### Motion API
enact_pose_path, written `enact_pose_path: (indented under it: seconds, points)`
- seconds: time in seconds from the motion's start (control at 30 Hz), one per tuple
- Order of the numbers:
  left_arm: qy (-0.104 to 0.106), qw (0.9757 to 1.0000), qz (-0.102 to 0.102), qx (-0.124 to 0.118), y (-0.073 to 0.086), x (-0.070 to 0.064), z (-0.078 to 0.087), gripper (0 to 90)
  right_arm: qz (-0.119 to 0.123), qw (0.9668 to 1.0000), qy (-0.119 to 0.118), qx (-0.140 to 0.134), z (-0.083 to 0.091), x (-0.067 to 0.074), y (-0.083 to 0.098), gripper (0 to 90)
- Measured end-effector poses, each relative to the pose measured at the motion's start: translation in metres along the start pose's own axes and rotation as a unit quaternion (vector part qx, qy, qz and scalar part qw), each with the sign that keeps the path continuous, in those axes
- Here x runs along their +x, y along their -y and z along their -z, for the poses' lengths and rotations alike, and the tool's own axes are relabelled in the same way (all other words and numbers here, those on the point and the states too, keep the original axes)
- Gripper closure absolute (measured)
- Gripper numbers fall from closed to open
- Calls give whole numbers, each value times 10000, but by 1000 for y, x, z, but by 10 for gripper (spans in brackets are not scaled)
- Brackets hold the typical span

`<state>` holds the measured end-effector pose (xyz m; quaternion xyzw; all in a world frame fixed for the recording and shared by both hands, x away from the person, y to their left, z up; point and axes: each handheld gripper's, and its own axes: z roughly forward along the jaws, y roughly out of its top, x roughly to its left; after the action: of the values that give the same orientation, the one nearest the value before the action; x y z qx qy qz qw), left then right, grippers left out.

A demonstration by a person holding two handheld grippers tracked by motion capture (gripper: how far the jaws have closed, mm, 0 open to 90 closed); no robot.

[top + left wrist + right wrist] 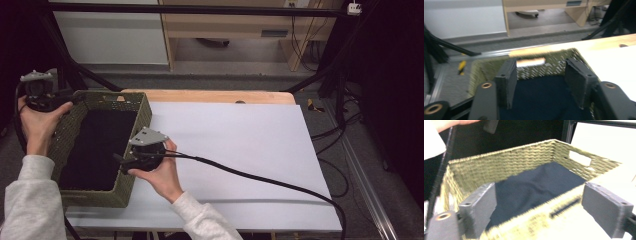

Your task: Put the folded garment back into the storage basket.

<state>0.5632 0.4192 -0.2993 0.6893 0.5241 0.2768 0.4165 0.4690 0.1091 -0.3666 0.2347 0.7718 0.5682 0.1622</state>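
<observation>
Woven olive-green basket (pixel 142 107) on the tabletop (pixel 215 96), at about 9 o'clock of the white sheet (pixel 240 150) in the high view, its left part over the tabletop edge. Inside the basket, a dark navy cloth (pixel 97 150), lying flat over the whole bottom, with soft folds seen in the right gripper view (pixel 536 185). Nothing else to tell inside. A cut-out handle slot in the short wall of the basket (pixel 580 158), and another in the wall near the right hand-held gripper.

Left hand-held gripper (pixel 75 97) at the far left corner of the basket, about 11 o'clock of it, held by the left hand (pixel 37 120). In the left gripper view (pixel 540 82) jaws released, standing apart, with the cloth (pixel 541 97) below and the woven wall (pixel 536 68) behind; no thing pressed between the pads.

Right hand-held gripper (pixel 120 161) at the right long wall of the basket, about 4 o'clock of it, held by the right hand (pixel 160 172), with a black cable (pixel 260 179) trailing over the white sheet toward 4 o'clock. In the right gripper view (pixel 537 216) jaws wide and released, the near rim of the basket (pixel 544 212) between them, pads not touching it.
</observation>
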Motion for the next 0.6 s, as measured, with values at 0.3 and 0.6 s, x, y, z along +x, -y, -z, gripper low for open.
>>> enact_pose_path:
  seconds: [0.3, 0.6]
  points:
    - [459, 9989, -13, -127, 28, -26, 2, 200, -134, 9992, -147, 360, 39, -33, 17, 44]
    - [788, 9967, -48, -165, 44, -56, 11, 31, -267, 9964, -275, 758, 68, -61, 38, 43]
